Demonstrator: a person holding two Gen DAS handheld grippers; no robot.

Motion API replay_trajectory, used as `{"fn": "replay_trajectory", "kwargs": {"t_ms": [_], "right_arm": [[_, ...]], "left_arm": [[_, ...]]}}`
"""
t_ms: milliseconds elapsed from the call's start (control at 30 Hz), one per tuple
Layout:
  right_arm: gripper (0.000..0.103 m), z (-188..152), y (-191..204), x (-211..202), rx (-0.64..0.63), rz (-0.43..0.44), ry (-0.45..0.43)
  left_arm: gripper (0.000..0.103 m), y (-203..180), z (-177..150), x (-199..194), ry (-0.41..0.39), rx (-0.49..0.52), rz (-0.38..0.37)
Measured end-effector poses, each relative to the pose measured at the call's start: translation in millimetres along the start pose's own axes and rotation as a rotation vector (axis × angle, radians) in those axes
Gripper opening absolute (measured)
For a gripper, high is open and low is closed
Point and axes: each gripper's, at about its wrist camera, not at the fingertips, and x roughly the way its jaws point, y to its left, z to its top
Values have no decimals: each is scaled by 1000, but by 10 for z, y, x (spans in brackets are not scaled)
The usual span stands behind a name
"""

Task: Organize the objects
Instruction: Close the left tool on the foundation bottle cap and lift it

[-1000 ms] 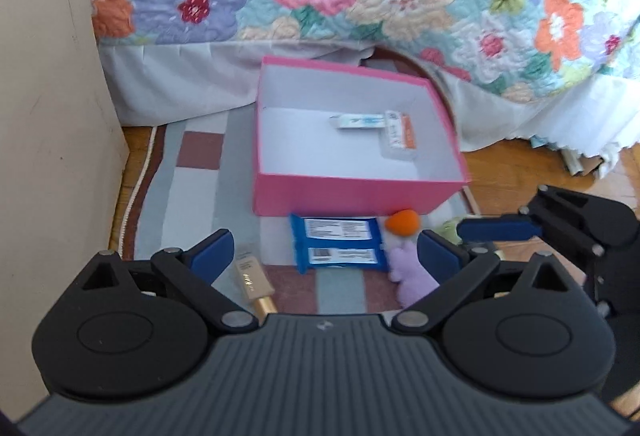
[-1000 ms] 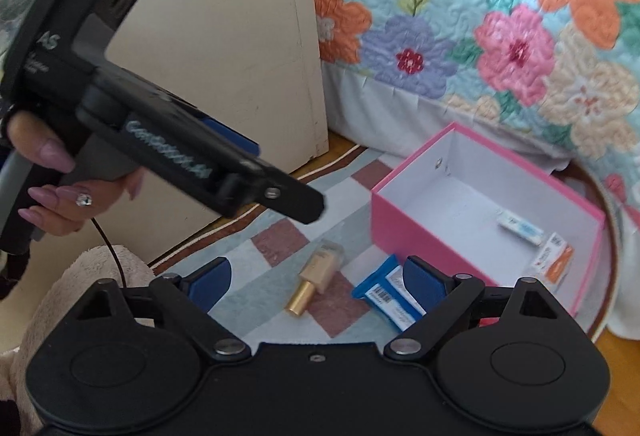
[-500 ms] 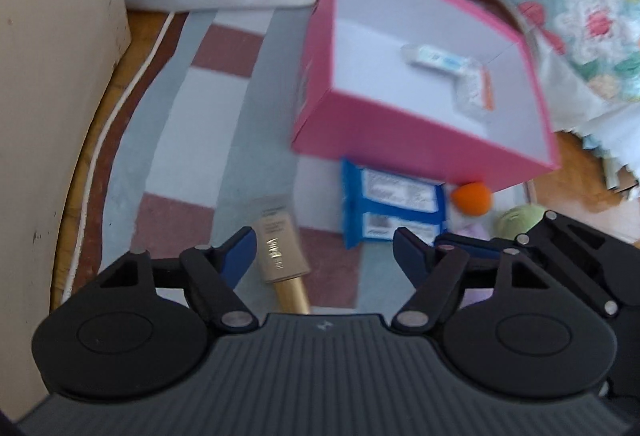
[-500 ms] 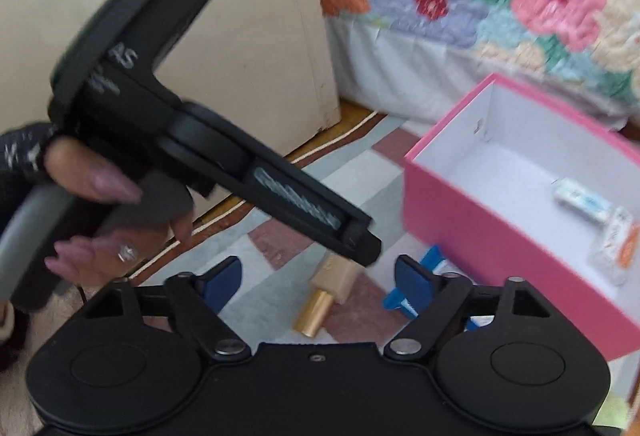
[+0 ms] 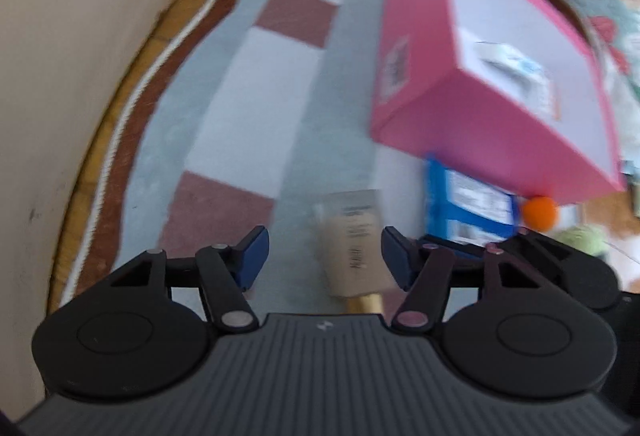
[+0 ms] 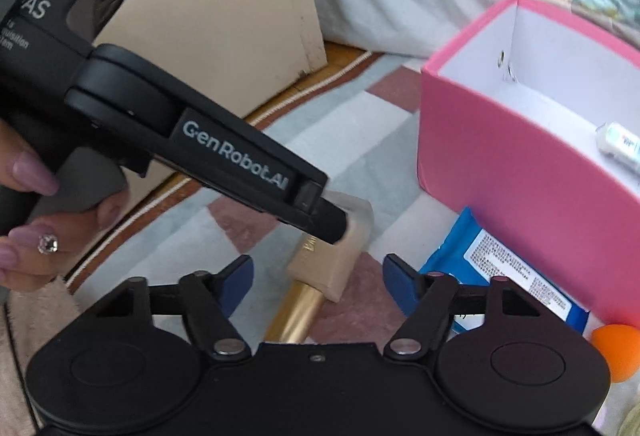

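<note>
left gripper (image 5: pixel 325 261): my jaws closing around bottle (image 5: pixel 354 248), pads not yet touching | right gripper (image 6: pixel 318 286): jaws closing over the bottle's gold cap, no contact | bottle lies on rug (image 5: pixel 248 96) beside pink box (image 5: pixel 480 124) | risk: I think both grippers crowd one bottle, may collide or knock it rolling

"GenRobot.AI" in white on the left gripper (image 6: pixel 336 232) arm, right wrist view. "AS" plus cut-off small print on its body. Blue packet (image 6: pixel 508 276) has a printed label with barcode, unreadable. Bottle (image 5: pixel 354 248) lettering too blurred.
</note>
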Motion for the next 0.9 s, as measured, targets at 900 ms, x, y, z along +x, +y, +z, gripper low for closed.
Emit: {"fn": "replay_trajectory", "kwargs": {"t_ms": [900], "right_arm": [[48,-335,65,-7,119,-76,55]], "left_arm": [[40,-243,-315,287,57,-143,-118]]}}
